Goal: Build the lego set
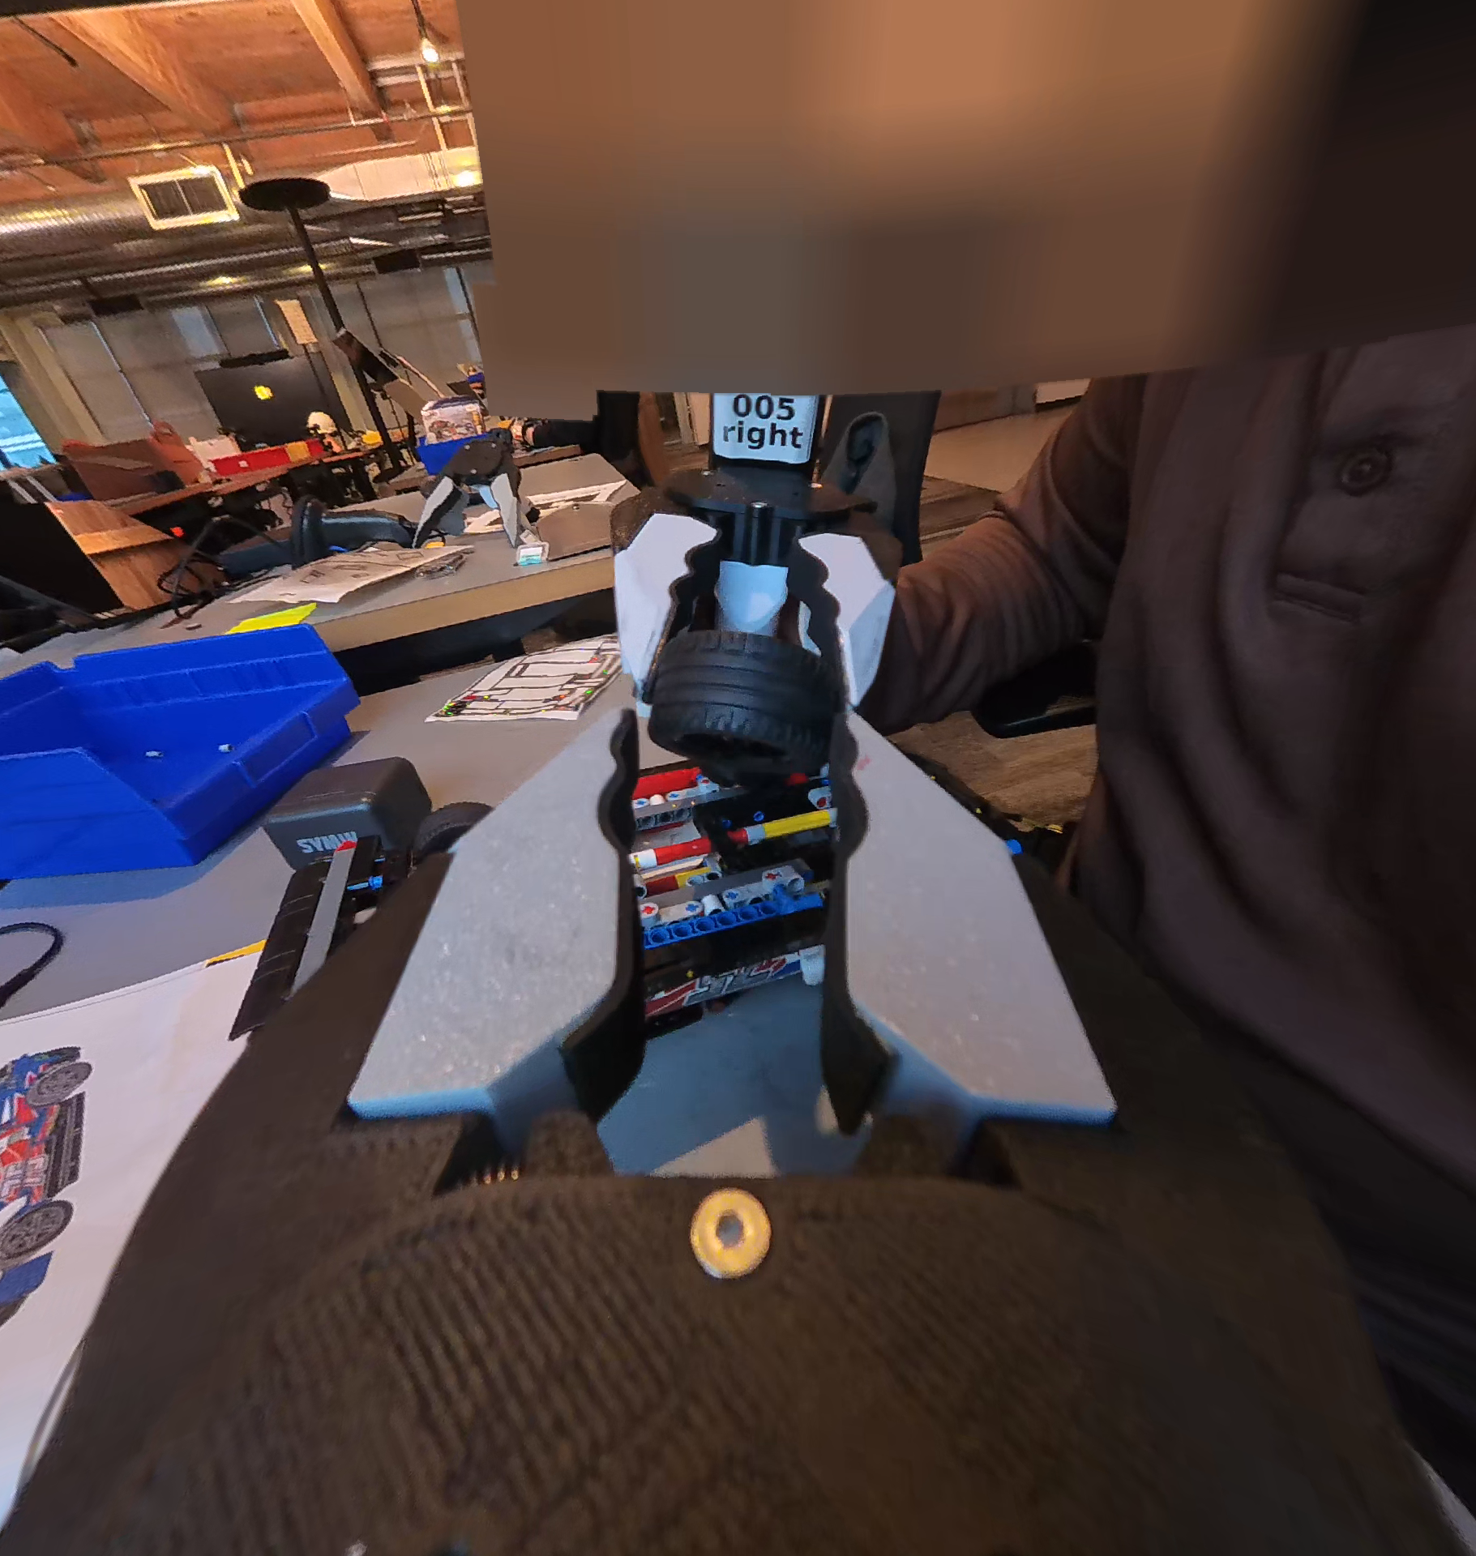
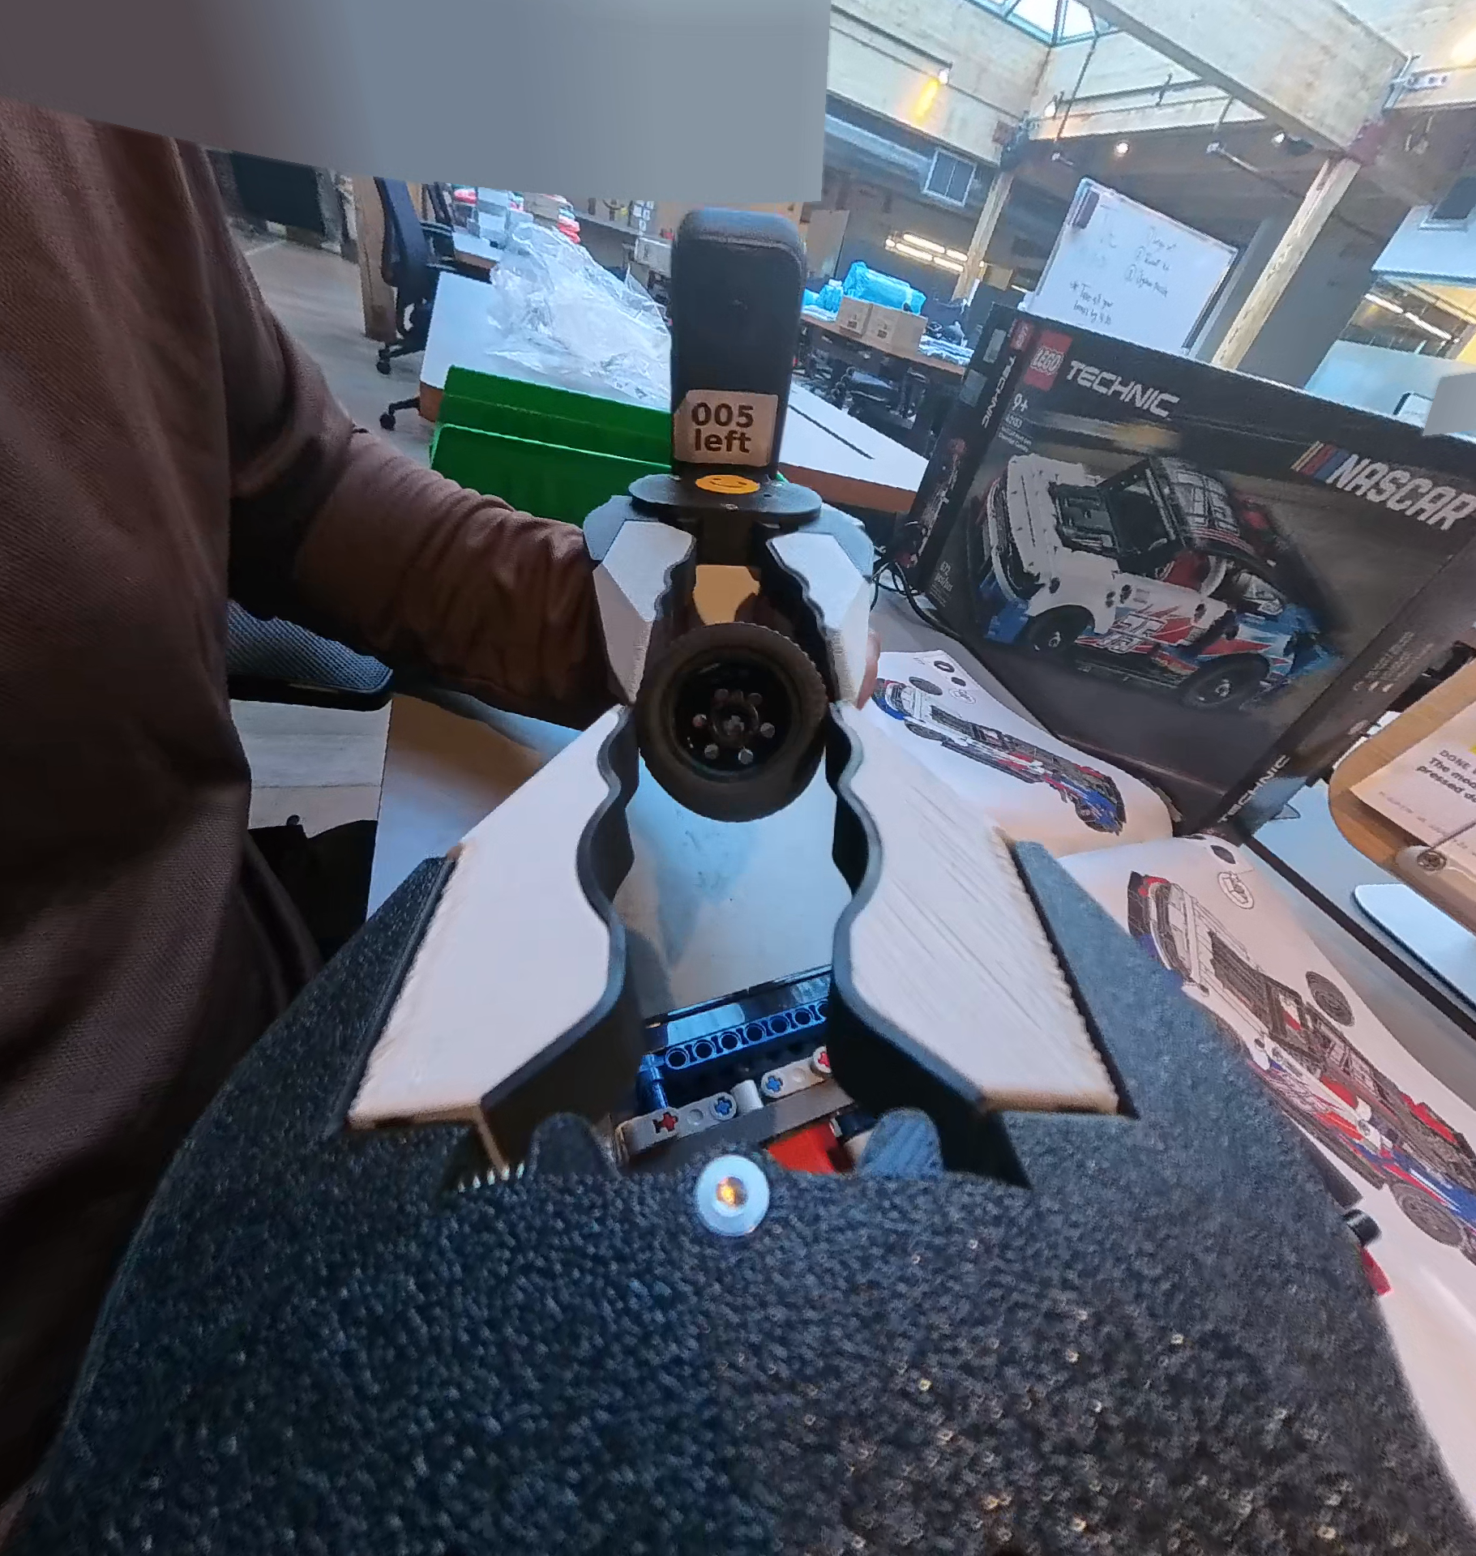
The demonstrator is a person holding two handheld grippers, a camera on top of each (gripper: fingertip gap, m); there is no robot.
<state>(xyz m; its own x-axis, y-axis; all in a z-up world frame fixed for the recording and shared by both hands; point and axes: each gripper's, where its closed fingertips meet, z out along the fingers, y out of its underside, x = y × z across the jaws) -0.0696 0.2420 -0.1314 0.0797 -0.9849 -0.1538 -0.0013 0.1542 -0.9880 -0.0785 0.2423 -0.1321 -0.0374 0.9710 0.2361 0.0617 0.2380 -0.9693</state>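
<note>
A black Lego wheel (image 1: 743, 703) (image 2: 730, 720) hangs in the air between the two grippers, which point at each other. My left gripper (image 1: 732, 728) has its fingertips against the tyre's two sides. My right gripper (image 2: 730, 724) closes on the same tyre from the opposite side, with the hub facing its camera. Each gripper also shows beyond the wheel in the other's view. The half-built Lego car chassis (image 1: 730, 884) (image 2: 743, 1052), with blue, red, white and black beams, lies on the grey table below the fingers.
A blue bin (image 1: 145, 758) and a black device (image 1: 347, 808) sit to the left. Open instruction pages (image 1: 18, 1179) (image 2: 1349, 1052) lie on the table. The Lego box (image 2: 1180, 547) stands at the right. A person in a brown top (image 1: 1265, 758) is close behind. Less than 4 cm separates the two grippers' tips.
</note>
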